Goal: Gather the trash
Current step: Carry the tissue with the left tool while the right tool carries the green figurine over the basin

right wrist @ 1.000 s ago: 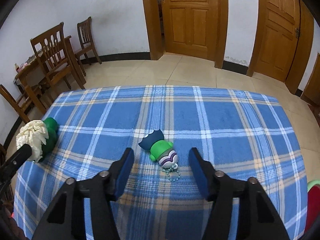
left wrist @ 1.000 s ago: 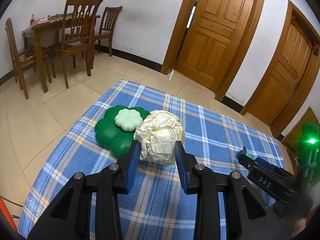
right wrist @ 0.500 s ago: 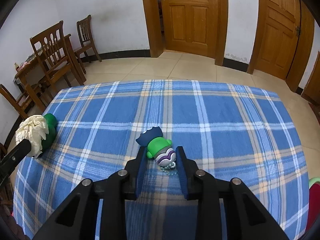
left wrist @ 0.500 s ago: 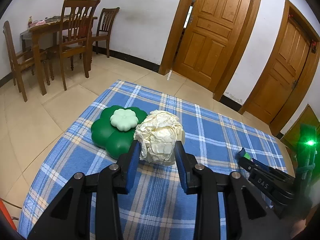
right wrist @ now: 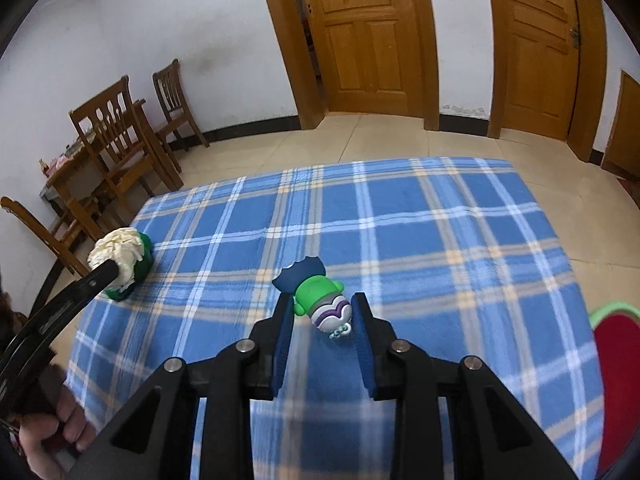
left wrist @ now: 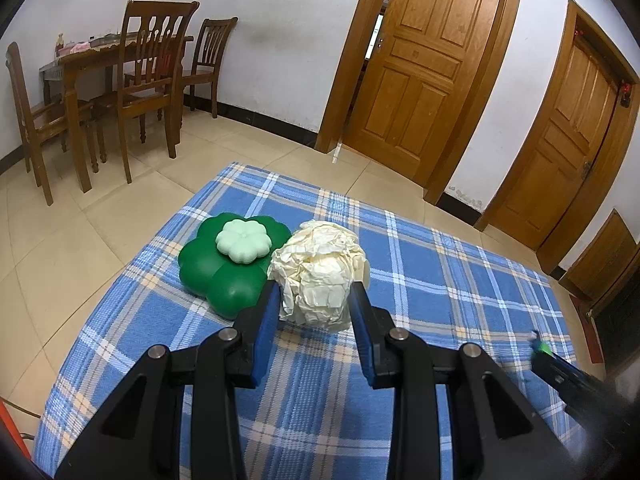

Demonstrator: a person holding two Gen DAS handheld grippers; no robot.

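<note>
I see a blue plaid tabletop (left wrist: 440,272) in a room with wooden doors. My left gripper (left wrist: 316,300) is clamped on the crumpled paper ball (left wrist: 320,276) beside a green clover box (left wrist: 224,268); my right gripper (right wrist: 322,316) grips a small green toy figure (right wrist: 320,300).

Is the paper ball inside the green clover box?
No: the paper ball is outside the closed clover box, beside it, between the left gripper fingers.
</note>
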